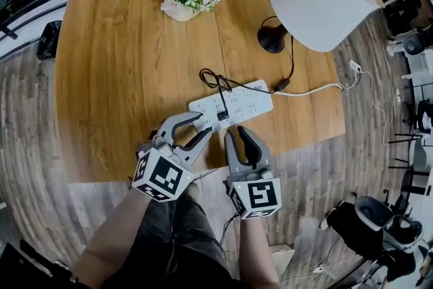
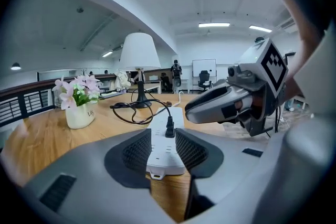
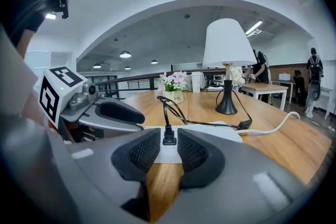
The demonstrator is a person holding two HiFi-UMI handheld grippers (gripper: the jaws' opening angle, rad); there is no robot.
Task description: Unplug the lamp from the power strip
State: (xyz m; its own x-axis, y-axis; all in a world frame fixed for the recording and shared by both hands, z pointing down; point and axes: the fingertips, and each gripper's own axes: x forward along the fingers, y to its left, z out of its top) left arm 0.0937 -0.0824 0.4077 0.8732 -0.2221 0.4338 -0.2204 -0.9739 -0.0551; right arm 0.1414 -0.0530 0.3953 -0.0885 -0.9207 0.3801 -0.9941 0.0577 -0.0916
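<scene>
Small dark lettering on white flower vase point(image 2: 80, 116), too blurred to read

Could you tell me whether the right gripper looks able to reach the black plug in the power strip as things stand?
Probably yes: the right gripper has its fingers apart, facing the plug, with nothing in between.

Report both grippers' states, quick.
Left gripper: open, end of the strip between its jaws.
Right gripper: open, holding nothing; plug just ahead.
</scene>
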